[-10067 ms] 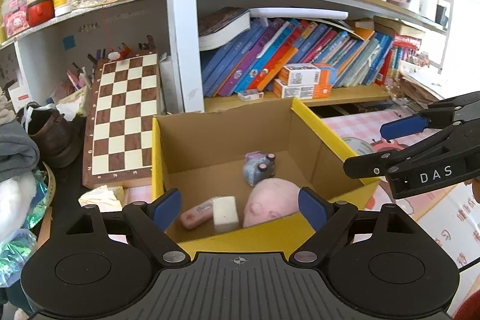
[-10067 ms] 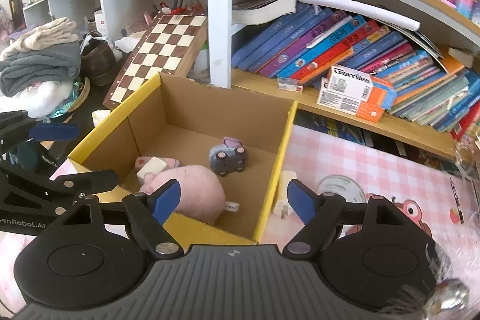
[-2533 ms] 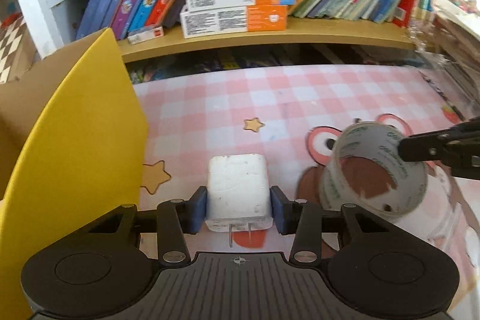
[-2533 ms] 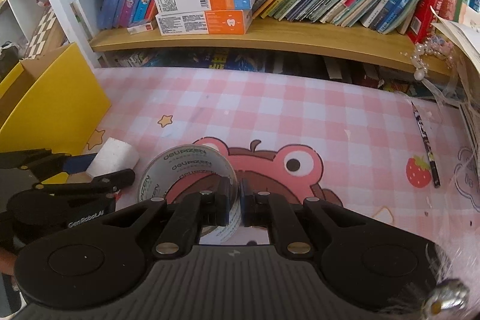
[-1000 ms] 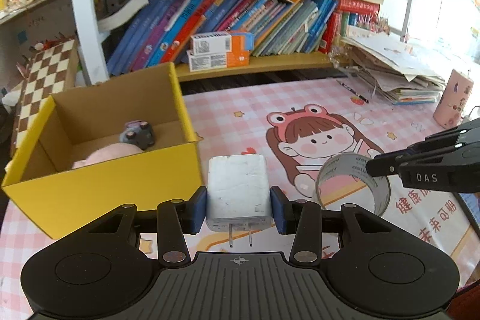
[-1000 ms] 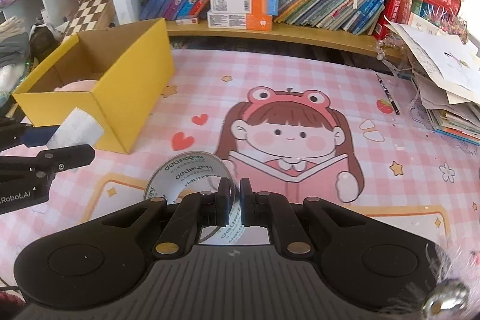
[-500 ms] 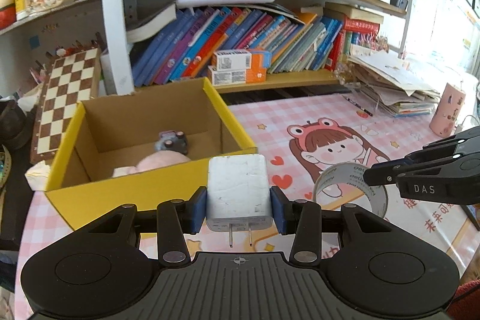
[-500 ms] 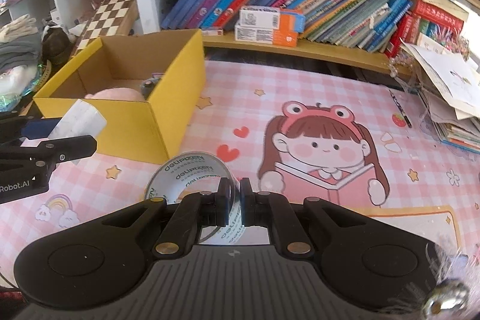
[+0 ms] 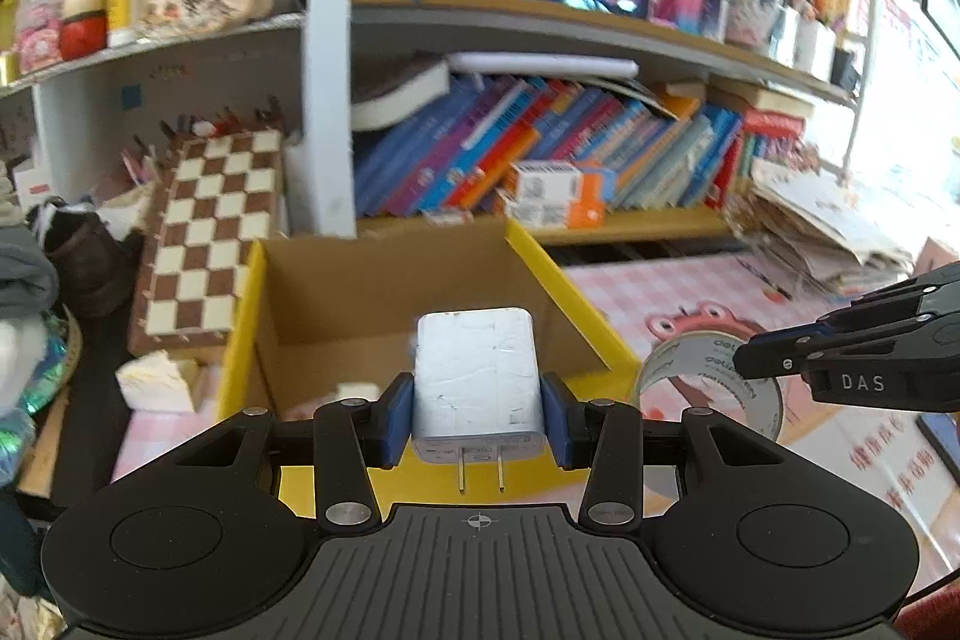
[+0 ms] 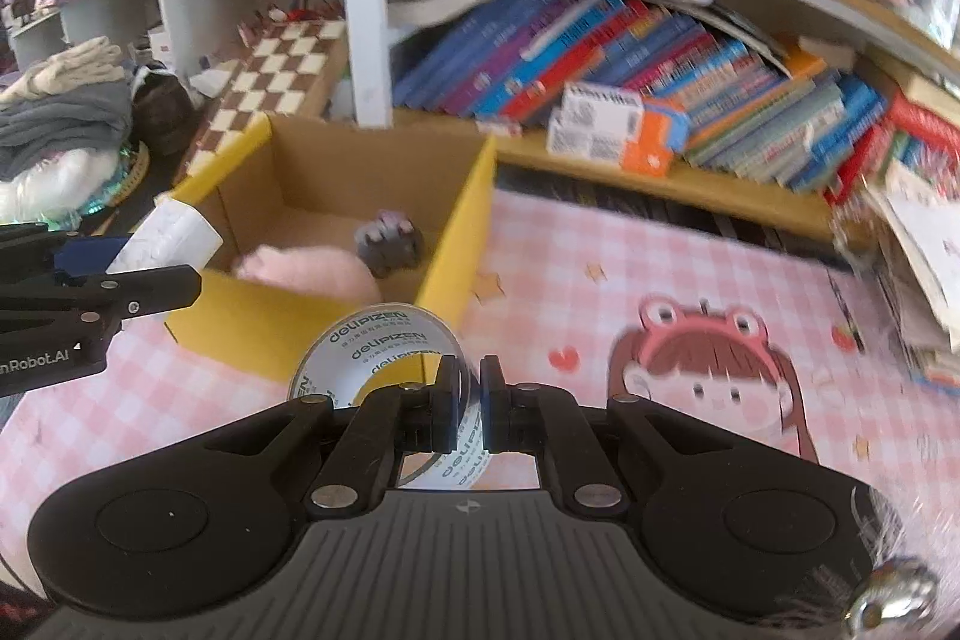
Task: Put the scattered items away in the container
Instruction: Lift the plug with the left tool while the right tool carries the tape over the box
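Observation:
My left gripper [image 9: 477, 418] is shut on a white plug charger [image 9: 477, 376], prongs toward the camera, held above the near wall of the yellow cardboard box [image 9: 570, 286]. The charger [image 10: 171, 232] also shows at the left of the right wrist view, over the box's near left corner. My right gripper [image 10: 471, 403] is shut on the rim of a clear tape roll [image 10: 384, 340], raised in front of the box [image 10: 462, 226]. That tape roll [image 9: 708, 370] hangs right of the box. A pink plush [image 10: 312, 271] and a small grey toy [image 10: 387, 241] lie inside the box.
A pink checked mat with a cartoon girl [image 10: 714, 358] covers the table right of the box. Behind stand bookshelves [image 9: 540, 148], a chessboard [image 9: 210, 232] leaning at left, stacked papers [image 9: 816, 232] at right, and folded clothes [image 10: 66, 112] far left.
Both grippers have moved left and closer to the box with their loads. The charger now sits over the box's near wall, and the tape roll is near its right corner.

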The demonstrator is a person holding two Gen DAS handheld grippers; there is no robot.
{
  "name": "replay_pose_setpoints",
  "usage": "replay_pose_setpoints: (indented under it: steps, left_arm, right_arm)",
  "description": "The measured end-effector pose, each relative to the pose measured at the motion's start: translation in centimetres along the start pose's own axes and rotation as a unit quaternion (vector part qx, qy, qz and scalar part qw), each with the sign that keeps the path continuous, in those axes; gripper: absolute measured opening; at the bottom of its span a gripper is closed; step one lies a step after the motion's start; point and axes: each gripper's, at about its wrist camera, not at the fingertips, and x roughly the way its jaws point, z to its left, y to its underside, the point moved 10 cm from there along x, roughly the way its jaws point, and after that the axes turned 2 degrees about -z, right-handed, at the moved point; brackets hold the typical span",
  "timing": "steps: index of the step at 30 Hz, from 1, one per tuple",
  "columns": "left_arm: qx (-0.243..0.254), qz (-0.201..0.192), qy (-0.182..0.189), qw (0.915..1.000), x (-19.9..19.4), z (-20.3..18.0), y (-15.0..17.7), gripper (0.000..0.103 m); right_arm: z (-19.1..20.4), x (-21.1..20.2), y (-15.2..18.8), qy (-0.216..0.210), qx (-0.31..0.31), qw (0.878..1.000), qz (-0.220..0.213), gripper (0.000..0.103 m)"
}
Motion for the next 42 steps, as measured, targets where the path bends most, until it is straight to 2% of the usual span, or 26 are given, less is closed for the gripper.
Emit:
replay_pose_setpoints:
  steps: [9,14,19,26,30,42]
  left_arm:
    - [-0.007,-0.043,-0.018,0.9989,0.8,3.9,-4.0,0.042]
    - [-0.002,-0.048,-0.026,0.9985,2.0,5.3,-5.4,0.042]
    - [0.01,-0.025,-0.035,0.999,4.9,6.5,-5.4,0.042]
    - [0.021,0.044,-0.035,0.9982,11.0,7.5,-3.7,0.042]
    - [0.036,0.069,-0.042,0.9961,13.4,8.1,-3.3,0.042]
    - [0.038,0.111,-0.047,0.992,16.4,8.6,-1.7,0.042]
  right_arm:
    - [2.9,1.6,-6.2,-0.019,-0.061,0.997,-0.033,0.008]
    - [4.1,3.2,-8.8,-0.03,-0.083,0.995,-0.042,0.008]
    - [4.5,6.5,-10.0,-0.032,-0.09,0.995,-0.032,0.008]
    - [5.6,11.6,-10.9,-0.04,-0.115,0.992,-0.013,0.008]
    - [6.1,14.4,-11.5,-0.045,-0.129,0.991,-0.002,0.008]
    - [8.1,21.1,-12.7,-0.077,-0.161,0.984,0.025,0.008]
